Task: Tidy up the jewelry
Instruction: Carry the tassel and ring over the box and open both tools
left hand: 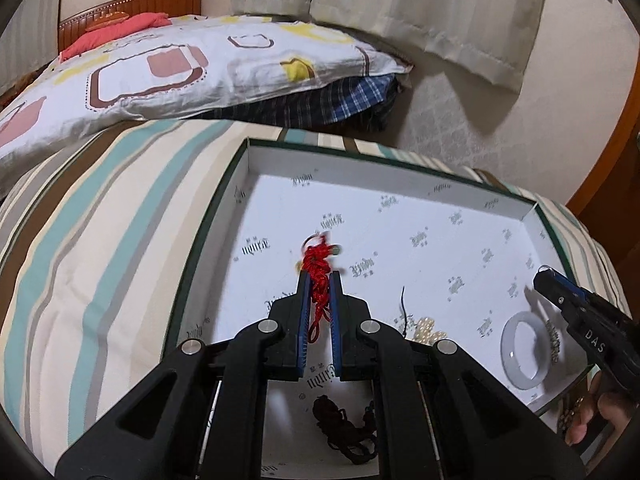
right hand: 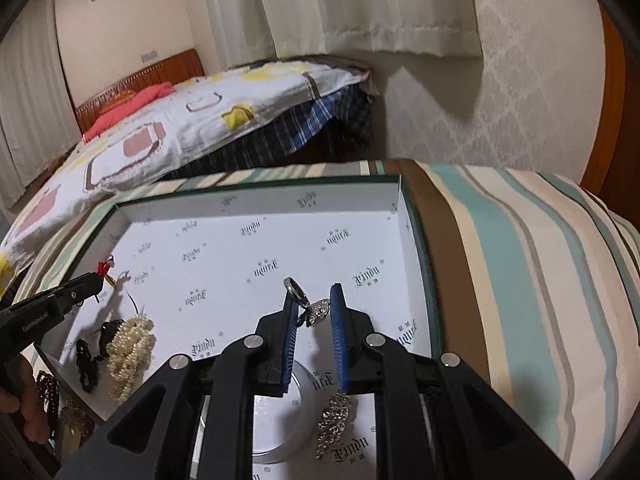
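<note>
A shallow white-lined box (left hand: 360, 160) with a dark green rim sits on a striped cloth. My left gripper (left hand: 319, 276) is shut on a red knotted cord (left hand: 319, 272) with a small metal ring, held above the box floor. My right gripper (right hand: 314, 300) holds a silver ring with a sparkly charm (right hand: 298, 292) against its left finger; the jaws stand somewhat apart. In the box lie a pearl bracelet (right hand: 128, 344), black cord pieces (right hand: 86, 364), a pale bangle (left hand: 524, 352) and a rhinestone piece (right hand: 334, 420). A brown cord (left hand: 344, 432) lies under my left gripper.
A bed with a patterned quilt (left hand: 160, 68) stands behind the box. Curtains (right hand: 360, 4) hang over the wall. More beads and jewelry (right hand: 52, 396) lie outside the box's near left corner. A wooden door frame (left hand: 608, 140) is at the right.
</note>
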The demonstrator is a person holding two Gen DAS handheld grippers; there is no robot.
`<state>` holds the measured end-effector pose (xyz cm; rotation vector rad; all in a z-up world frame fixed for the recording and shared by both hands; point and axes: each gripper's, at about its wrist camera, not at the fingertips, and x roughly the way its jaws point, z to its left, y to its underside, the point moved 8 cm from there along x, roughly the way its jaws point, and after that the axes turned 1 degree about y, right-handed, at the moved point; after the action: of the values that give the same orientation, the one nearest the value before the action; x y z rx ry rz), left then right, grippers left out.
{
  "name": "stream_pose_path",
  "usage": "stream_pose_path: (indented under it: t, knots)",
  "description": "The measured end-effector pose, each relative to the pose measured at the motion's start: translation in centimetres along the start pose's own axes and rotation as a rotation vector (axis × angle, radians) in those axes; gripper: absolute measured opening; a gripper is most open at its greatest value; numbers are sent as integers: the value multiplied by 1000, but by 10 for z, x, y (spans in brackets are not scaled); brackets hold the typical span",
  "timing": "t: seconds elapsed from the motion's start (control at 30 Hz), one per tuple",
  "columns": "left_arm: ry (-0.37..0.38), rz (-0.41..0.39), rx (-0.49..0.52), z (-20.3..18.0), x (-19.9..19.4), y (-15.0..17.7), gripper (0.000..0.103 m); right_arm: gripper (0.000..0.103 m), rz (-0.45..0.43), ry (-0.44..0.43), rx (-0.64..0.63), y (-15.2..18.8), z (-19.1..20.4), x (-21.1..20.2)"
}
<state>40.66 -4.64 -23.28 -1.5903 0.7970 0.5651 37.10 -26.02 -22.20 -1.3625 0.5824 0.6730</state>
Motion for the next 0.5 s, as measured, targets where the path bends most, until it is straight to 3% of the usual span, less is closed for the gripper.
stream_pose_path:
  t: [0.23, 0.33, 0.5]
  knots:
    - [-5, 30, -4, 2, 6, 5, 10, 19, 31, -2, -3, 4, 3, 3]
    - [-8, 37, 2, 2, 8, 7, 13, 30, 31, -15, -17, 4, 8, 3]
    - [-16, 25, 14, 2, 5, 7, 31, 42, 7, -22, -19, 3, 12, -2]
